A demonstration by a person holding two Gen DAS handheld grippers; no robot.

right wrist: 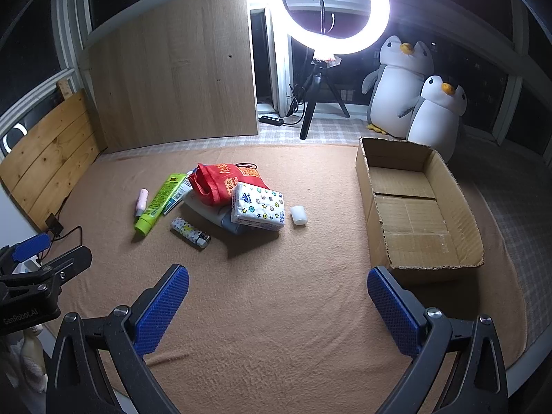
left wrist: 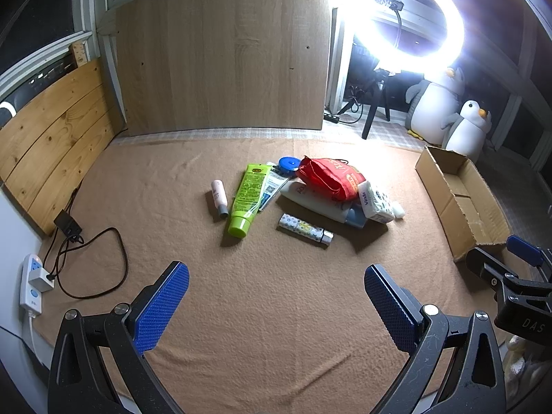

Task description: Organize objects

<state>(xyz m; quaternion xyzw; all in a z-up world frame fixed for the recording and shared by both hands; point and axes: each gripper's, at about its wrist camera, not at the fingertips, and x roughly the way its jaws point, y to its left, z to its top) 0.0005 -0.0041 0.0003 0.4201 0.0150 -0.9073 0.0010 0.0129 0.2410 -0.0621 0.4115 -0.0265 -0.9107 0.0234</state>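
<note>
Clutter (right wrist: 220, 203) lay heaped beside the empty cardboard box (right wrist: 417, 207), nothing yet picked, both the left gripper (left wrist: 276, 307) and right gripper (right wrist: 277, 308) hanging spread wide, needing a first reach.

Tan blanket (right wrist: 276, 327) — small clutter (right wrist: 220, 200), open cardboard box (right wrist: 459, 214).

Light: a glowing ring light (right wrist: 336, 10) on a black tripod (right wrist: 315, 100) at the back.
Toys: two plush penguins (right wrist: 421, 96), side by side, right of the tripod.
Backdrop: a tall wood-grain panel (left wrist: 224, 51) standing upright, with a pine board (left wrist: 51, 124) leaning at the left.
Surface: a tan blanket (left wrist: 258, 293).
Power: a white power strip (left wrist: 32, 283) and a looping black cable (left wrist: 103, 262) at the left edge.
</note>
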